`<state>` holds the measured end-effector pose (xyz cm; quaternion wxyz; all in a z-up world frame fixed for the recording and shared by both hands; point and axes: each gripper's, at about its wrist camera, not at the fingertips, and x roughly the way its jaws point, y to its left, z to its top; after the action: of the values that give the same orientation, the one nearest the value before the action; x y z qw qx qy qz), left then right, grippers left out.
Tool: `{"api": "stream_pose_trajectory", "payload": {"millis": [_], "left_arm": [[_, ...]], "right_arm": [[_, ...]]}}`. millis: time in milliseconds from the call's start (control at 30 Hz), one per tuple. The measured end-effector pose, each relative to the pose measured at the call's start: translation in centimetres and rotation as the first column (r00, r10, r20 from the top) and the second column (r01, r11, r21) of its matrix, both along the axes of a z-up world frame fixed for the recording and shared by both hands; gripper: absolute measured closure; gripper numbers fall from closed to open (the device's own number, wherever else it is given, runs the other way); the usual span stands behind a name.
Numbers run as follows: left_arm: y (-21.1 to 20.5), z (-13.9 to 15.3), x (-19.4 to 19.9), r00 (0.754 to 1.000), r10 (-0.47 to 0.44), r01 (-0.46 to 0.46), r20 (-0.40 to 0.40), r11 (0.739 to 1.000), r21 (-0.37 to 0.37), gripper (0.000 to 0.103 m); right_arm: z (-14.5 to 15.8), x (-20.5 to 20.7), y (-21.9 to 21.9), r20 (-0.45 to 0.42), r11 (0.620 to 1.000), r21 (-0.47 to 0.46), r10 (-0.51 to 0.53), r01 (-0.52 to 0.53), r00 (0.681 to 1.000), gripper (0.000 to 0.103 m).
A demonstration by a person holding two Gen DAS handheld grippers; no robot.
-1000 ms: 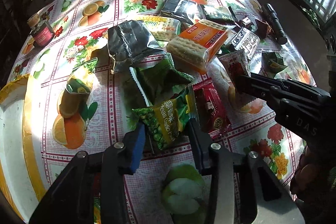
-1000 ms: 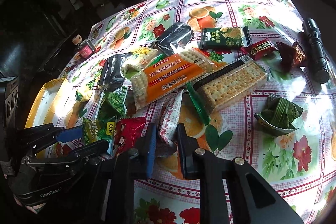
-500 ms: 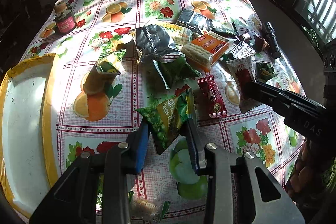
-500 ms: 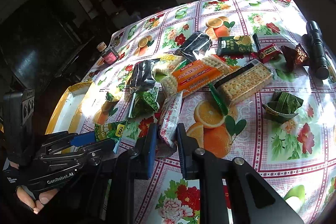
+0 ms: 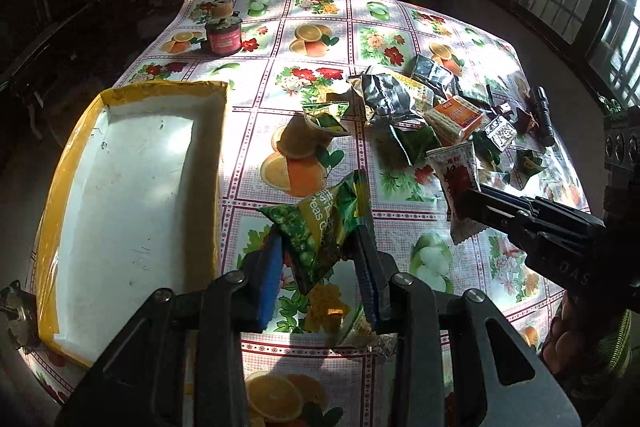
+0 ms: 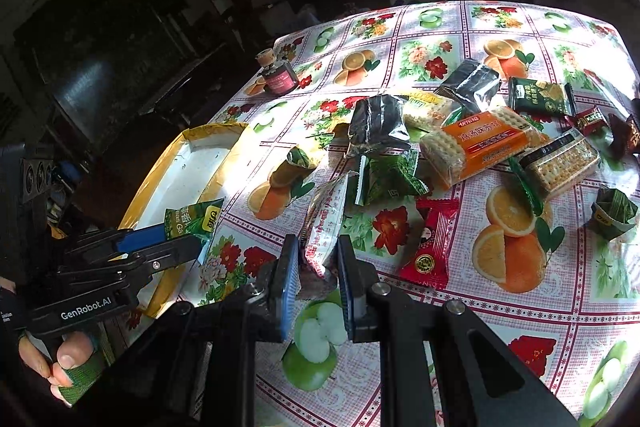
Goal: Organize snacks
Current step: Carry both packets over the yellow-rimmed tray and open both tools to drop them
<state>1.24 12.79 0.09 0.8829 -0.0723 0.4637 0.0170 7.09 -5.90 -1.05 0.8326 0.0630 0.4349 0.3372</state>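
Left wrist: green pea packet (image 5: 320, 227) clamped in left tool (image 5: 320, 263), clear of table (image 5: 304, 11).

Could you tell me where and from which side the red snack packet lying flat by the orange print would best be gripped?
Probably by its crimped lower end. The red packet lies flat on the tablecloth, so a claw can hardly span its face; that serrated edge sits nearest the right claw with bare cloth around it. Come in low from the near side and pinch the thin seam across its thickness.
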Motion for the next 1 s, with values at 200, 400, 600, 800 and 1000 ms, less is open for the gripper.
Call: {"api": "stream_pose_trajectory", "payload": {"millis": [200,400,600,800,1000], "left_arm": [[3.0,0.2,-2.0,0.998,0.066,-0.066,0.010,0.998,0.016,0.067],[6.6,0.3,-3.9,0.989,0.150,-0.151,0.013,0.988,0.025,0.067],[10.5,0.1,-5.6,0.970,0.245,-0.245,0.012,0.969,0.031,0.067],[13.3,-1.3,-6.0,0.951,0.308,-0.307,-0.022,0.950,0.053,0.067],[14.6,-2.8,-6.0,0.943,0.329,-0.325,-0.052,0.943,0.065,0.067]], "right_arm": [[0.1,-1.2,3.0,-0.005,0.998,0.009,0.066,-0.066,0.998,0.086],[0.0,-2.2,6.1,-0.026,0.988,0.048,0.147,-0.146,0.989,0.086],[1.0,-3.6,11.5,-0.018,0.962,0.081,0.263,-0.261,0.965,0.086],[0.2,-4.7,17.4,-0.041,0.930,0.058,0.366,-0.364,0.930,0.086],[-2.0,-5.4,20.6,-0.089,0.911,-0.001,0.412,-0.413,0.907,0.086]]}}
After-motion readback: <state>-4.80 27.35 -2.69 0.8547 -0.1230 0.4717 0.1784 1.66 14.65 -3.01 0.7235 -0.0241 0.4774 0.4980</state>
